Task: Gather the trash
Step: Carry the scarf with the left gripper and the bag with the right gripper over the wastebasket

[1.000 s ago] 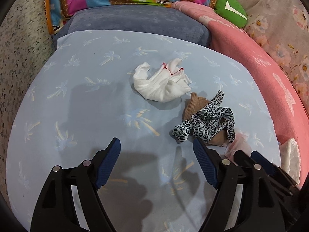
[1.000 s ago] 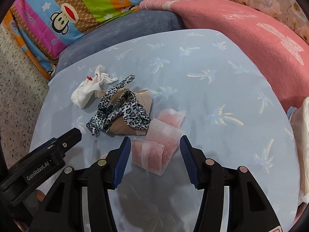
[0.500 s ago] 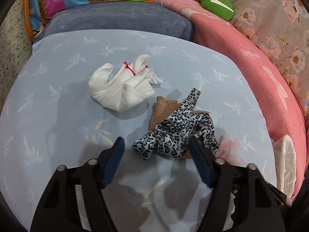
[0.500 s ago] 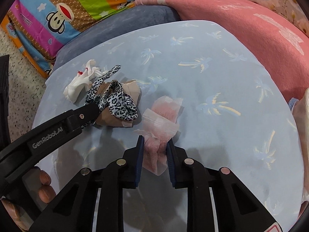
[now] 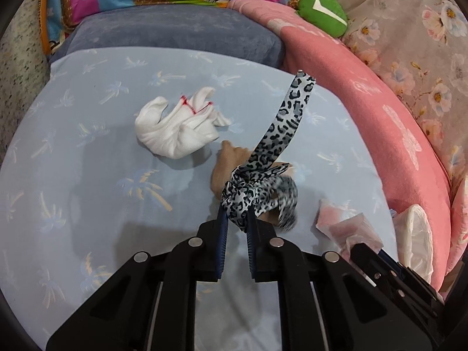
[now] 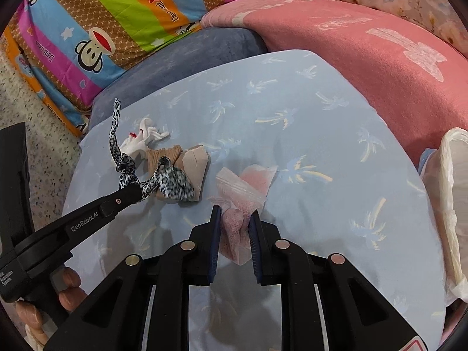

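On the pale blue palm-print sheet [image 5: 87, 175] my left gripper [image 5: 237, 216] is shut on a leopard-print cloth strip [image 5: 272, 146], one end of which sticks up. A tan cloth [image 5: 228, 158] lies under the strip, and a crumpled white cloth [image 5: 175, 131] with red stitching lies to its left. In the right wrist view my right gripper [image 6: 234, 216] has its jaws closing, and its pads press on a pink wipe in a clear wrapper [image 6: 245, 181]. The left gripper [image 6: 131, 193] holds the leopard strip [image 6: 163, 181] just left of it.
A white plastic bag [image 6: 450, 190] sits at the sheet's right edge. A pink blanket [image 6: 380, 58] runs along the far right. A grey-blue cushion [image 5: 175, 38] and striped cartoon bedding [image 6: 117, 14] lie behind. A green pillow [image 5: 321, 11] rests at the back. Speckled floor [image 6: 35, 117] shows at left.
My left gripper moved onto the leopard strip, shut on it and lifted one end. My right gripper shut on the pink wipe and raised it a little.
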The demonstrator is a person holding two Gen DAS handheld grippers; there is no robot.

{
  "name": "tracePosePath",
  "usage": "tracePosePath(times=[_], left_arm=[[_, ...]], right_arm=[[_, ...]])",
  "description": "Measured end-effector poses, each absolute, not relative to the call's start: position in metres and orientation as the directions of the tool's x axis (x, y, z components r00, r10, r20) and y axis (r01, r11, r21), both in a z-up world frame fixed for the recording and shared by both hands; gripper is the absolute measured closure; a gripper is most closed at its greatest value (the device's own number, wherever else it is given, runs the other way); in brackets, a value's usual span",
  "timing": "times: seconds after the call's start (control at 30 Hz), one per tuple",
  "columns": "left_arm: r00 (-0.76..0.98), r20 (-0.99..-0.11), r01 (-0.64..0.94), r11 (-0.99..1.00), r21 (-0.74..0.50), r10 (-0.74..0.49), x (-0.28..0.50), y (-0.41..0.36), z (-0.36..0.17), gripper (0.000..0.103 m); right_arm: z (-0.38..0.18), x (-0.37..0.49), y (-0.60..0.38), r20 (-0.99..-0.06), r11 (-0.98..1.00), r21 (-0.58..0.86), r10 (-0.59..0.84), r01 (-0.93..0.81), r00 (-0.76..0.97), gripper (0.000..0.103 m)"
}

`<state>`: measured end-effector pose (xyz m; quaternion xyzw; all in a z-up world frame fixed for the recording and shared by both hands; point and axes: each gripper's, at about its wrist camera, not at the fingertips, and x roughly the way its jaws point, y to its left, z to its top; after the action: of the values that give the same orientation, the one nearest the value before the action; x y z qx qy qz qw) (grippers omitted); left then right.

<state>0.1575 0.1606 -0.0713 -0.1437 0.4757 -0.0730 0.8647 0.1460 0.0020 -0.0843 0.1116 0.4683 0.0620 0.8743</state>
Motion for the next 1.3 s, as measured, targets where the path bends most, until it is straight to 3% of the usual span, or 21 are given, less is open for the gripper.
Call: tracePosePath(times=[0.37,0.77,1.3], left_arm=[[0.58,-0.751,0.122,0.945,-0.302,-0.315,0.14,0.102,-0.022,0.091],[0.586,-0.703,0.338,0.91,-0.24,-0.402,0.114,0.0,0.018,0.091],[0.496,-0.702,0.58,0.797,-0.169,-0.511,0.076,-0.132,0.03,0.09]], right_arm=[[-0.029,0.112,-0.05,-0.727,0.957,0.287,0.191,0.039,0.659,0.086],[0.028,0.059,-0.163,-0.633,0.933,0.306,0.051,0.189,0.773,0.086],[0.038,-0.021,-0.304,-0.598,0.839,0.345,-0.149,0.42,0.787,0.086]])
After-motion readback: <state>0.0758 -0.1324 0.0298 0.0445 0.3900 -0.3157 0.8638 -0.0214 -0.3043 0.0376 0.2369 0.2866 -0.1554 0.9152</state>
